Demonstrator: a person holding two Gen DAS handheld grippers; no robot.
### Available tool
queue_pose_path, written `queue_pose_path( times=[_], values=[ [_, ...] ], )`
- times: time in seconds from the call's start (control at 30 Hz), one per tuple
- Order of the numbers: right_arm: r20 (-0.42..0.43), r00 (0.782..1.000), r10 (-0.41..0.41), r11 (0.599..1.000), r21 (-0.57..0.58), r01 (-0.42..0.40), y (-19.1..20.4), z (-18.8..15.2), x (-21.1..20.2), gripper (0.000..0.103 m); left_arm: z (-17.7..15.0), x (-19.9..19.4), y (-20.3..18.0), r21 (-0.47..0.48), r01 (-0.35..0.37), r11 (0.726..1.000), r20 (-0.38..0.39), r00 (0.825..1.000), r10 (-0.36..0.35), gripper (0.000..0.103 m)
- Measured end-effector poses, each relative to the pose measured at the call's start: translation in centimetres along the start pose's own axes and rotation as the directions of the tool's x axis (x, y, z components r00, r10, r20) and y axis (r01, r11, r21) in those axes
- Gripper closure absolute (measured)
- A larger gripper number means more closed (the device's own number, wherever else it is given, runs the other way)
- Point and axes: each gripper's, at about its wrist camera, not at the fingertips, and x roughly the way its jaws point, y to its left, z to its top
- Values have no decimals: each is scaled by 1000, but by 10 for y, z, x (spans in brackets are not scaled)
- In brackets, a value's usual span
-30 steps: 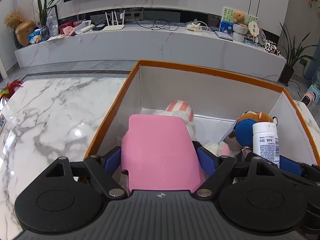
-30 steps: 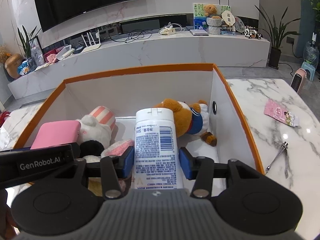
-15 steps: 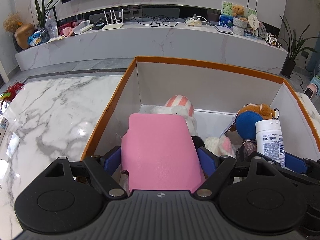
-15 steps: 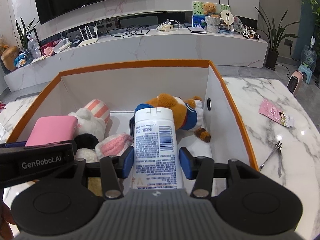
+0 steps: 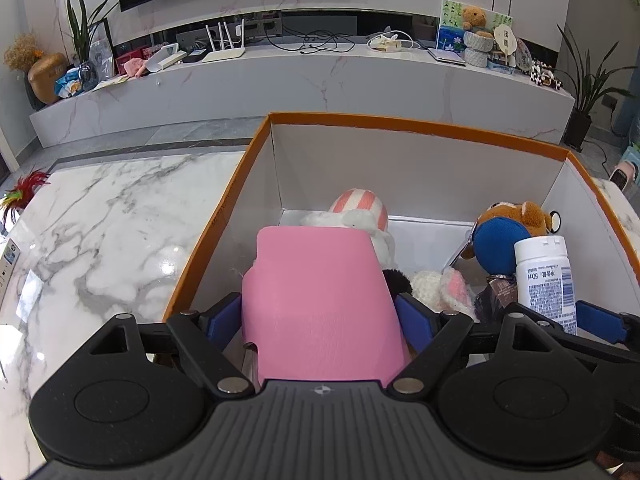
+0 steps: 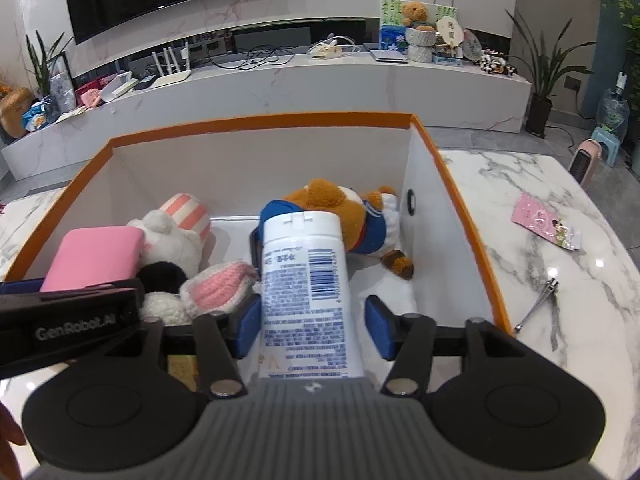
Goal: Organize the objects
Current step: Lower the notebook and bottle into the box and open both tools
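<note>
A white box with an orange rim (image 5: 400, 122) (image 6: 260, 122) stands on the marble table. My left gripper (image 5: 318, 312) hangs over its near left part, shut on a flat pink case (image 5: 320, 300) with both blue pads against its sides. Over the box's near middle, my right gripper (image 6: 312, 320) has its jaws opening. A white labelled bottle (image 6: 304, 280) (image 5: 546, 280) is still between them, leaning on the left pad, with a gap at the right pad. Inside the box lie a white plush bunny (image 6: 172, 236) and a brown plush bear (image 6: 332, 200).
A pink packet (image 6: 546, 226) and a metal nail clipper (image 6: 540, 306) lie on the marble table (image 5: 100, 240) right of the box. A bright feather toy (image 5: 24, 192) sits at the table's far left edge. A long TV bench runs behind.
The right gripper's jaws have widened and its right pad has come off the bottle. The left gripper and the pink case look the same.
</note>
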Motion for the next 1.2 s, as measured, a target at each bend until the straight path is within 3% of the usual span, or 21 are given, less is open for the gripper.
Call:
queue_pose_path(
  times=[0.13,0.27,0.5,1.2],
  values=[
    [0,1000,11,1000,5,-11,-1,0,0,36,2,-3,6,-45,14,999,6,1000,-14,7],
    [4,999,38,999,-34,-38,8,-2,-1,16,3,-4,7,-59,18,998,-4,1000,-19,7],
    [14,999,41,998,-47,-41,10,-2,-3,14,7,-17,11,-79,15,997,57,998,-11,7],
    [25,997,75,996,-59,-74,13,-2,-10,11,7,-25,11,-70,39,997,86,996,-32,7]
  ],
)
